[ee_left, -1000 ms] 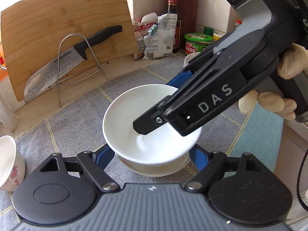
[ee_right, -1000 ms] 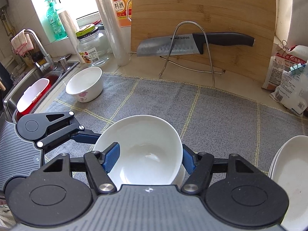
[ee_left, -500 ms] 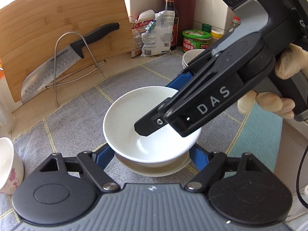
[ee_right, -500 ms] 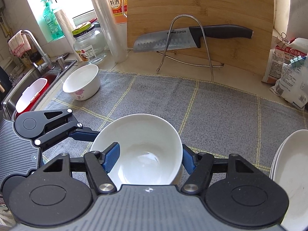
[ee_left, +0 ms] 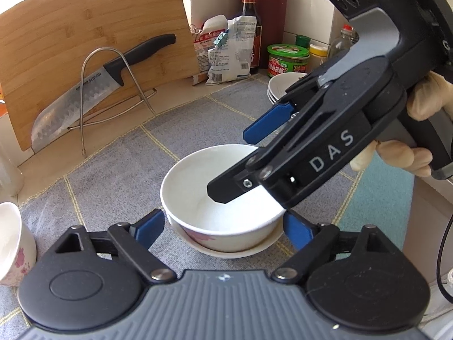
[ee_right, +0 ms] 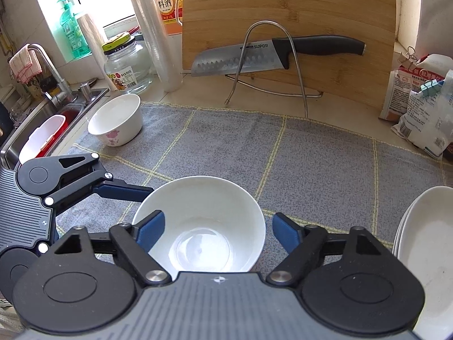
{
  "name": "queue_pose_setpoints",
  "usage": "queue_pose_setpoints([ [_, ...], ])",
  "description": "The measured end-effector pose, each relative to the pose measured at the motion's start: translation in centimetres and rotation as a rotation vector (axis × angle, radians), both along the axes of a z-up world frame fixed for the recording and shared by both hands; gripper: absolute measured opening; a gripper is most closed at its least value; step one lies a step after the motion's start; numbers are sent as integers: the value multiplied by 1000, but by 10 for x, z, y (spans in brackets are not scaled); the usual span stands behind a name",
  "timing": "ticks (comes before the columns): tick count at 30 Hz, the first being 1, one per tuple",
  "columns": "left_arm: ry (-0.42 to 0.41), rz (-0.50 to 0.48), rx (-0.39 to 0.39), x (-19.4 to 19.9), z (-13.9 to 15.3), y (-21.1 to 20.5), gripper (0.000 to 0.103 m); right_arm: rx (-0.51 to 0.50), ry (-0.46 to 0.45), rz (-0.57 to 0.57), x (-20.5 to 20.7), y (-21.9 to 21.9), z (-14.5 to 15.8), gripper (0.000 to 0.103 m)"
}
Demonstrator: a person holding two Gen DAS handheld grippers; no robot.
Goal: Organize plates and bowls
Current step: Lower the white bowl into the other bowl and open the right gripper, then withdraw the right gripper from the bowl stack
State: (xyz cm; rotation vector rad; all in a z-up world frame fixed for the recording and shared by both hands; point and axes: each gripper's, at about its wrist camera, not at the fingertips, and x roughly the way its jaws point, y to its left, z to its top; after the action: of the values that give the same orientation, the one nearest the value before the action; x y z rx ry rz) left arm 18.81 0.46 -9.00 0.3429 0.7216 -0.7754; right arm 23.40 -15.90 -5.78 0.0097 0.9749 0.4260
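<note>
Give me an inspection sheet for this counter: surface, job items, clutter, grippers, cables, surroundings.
Surface: grey checked mat over a pale counter.
Job's things: white bowl sits nested in a second bowl on the mat; floral bowl stands apart by the sink; stack of plates at the mat's right edge.
Clutter: knife on a wire stand against the cutting board; clipped bags; glass jar; sauce bottle.
Grippers: left gripper open, fingers either side of the nested bowls, not touching; right gripper open over the white bowl.
Cables: black cable at the right edge.
Surroundings: sink, tap, window.
</note>
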Motion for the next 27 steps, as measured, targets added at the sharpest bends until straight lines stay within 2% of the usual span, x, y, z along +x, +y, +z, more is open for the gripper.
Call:
queue_pose_setpoints([
  [4, -14, -7, -9, -4, 6, 5, 95, -9, -30, -17, -5, -2, 3, 102],
  [10, -5, 27, -26, -10, 9, 16, 95, -59, -67, -85, -17, -1, -6, 103],
  [15, 9, 48, -31, -15, 7, 24, 95, -121, -110, -92, -34, 12, -16, 103],
  [20, 10, 54, -24, -21, 5, 30, 95, -136, -98, -125, -38, 14, -26, 103],
  [27, -7, 73, -60, -29, 7, 55, 96, -117, -158, -185, -52, 16, -3, 103],
])
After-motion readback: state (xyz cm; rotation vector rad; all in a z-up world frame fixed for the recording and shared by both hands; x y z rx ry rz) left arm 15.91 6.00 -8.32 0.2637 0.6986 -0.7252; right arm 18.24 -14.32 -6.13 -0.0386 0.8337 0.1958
